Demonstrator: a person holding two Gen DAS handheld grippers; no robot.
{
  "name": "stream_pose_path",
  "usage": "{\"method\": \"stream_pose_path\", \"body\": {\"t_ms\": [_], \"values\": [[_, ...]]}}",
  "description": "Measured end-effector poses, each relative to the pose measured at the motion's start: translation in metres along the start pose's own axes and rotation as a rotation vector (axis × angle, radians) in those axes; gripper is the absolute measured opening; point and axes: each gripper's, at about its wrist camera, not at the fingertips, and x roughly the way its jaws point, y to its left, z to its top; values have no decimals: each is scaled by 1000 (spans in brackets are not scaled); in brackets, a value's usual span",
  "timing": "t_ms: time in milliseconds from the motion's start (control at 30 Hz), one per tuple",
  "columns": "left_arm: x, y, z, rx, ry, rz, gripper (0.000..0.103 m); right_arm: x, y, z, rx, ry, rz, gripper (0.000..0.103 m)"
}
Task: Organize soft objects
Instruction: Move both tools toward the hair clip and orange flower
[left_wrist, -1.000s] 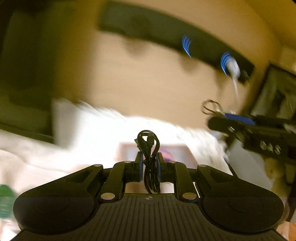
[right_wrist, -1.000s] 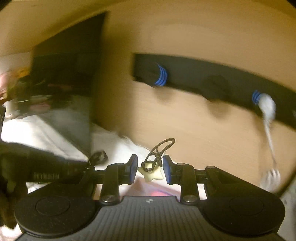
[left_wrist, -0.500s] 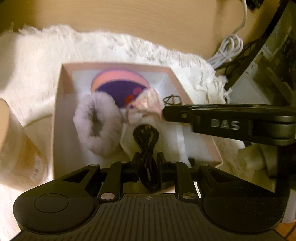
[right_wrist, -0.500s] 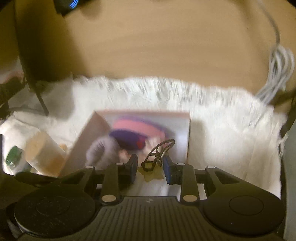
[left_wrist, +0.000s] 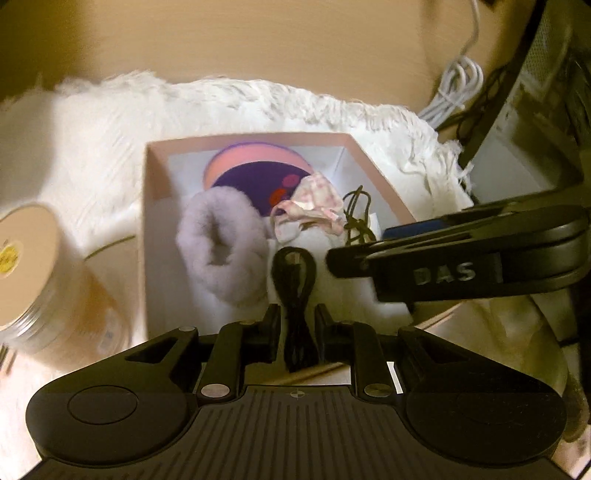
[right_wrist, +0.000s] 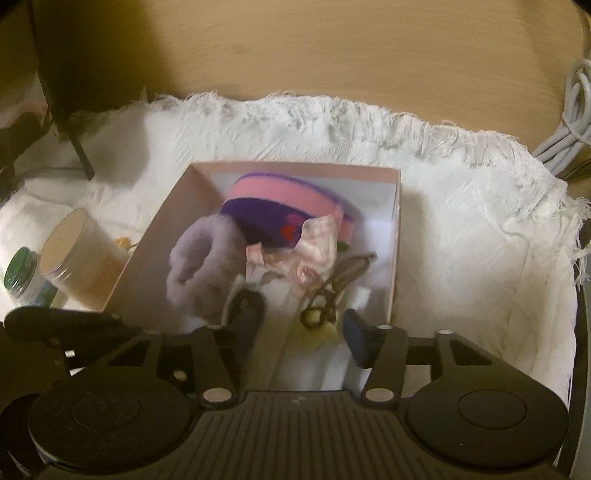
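The left gripper (left_wrist: 295, 321) is clamping a light, limp black cord loop (left_wrist: 294, 280) between its fingers just above the pink box (left_wrist: 373, 162), while the right gripper (right_wrist: 299, 328), fingers apart, is hovering over a small star charm (right_wrist: 319, 325), best pinched by its loop.

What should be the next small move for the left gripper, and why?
Probably open the left gripper and let the black hair tie drop. The jaws are shut on it, and it already hangs over the inside of the pink box, beside the grey fluffy scrunchie. The right gripper stands open over the same box, with the star charm loose between its fingers.
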Motion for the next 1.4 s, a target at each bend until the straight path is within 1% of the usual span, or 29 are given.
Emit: {"method": "stream_pose_path", "body": {"t_ms": [67,133,200,300,400,433,500,633,767,867,933,1000,1067,1100,1167,1233,1300,1400], "values": [[-11,9,-3,-36,-7,-22,22,-11,4,1,11,-14,-8,56],[-26,16,-5,-54,-31,-29,22,-26,8,4,27,-37,-22,60],[-44,23,-7,-68,-63,-47,22,-40,15,6,33,-59,-36,62],[-74,36,-7,-62,-114,-64,22,-58,35,12,29,-81,-44,63],[-106,54,-4,-41,-157,-58,22,-70,65,22,0,-110,-34,63],[-116,62,-3,-30,-170,-47,22,-74,77,27,-19,-120,-32,63],[-136,80,-1,-8,-196,-1,22,-81,101,38,-49,-137,-16,63],[-172,123,4,-9,-247,103,22,-90,151,66,-66,-168,50,63],[-204,159,16,11,-278,204,22,-93,185,94,-28,-171,106,63],[-217,176,28,59,-284,234,22,-100,201,113,-22,-197,125,63],[-213,182,33,100,-249,210,22,-100,208,123,-50,-213,114,64],[-197,184,35,142,-185,144,22,-96,209,128,-78,-211,106,65],[-173,184,35,171,-100,82,23,-86,207,130,-105,-188,102,65],[-158,182,34,184,-54,63,23,-79,206,130,-121,-171,102,65],[-131,178,29,214,28,51,25,-60,202,132,-156,-135,101,65],[-103,174,28,259,112,68,25,-48,197,132,-184,-101,102,65],[-81,176,25,297,167,81,25,-41,193,134,-212,-95,112,65],[-55,183,26,308,240,60,24,-31,187,138,-249,-98,126,65]]}}
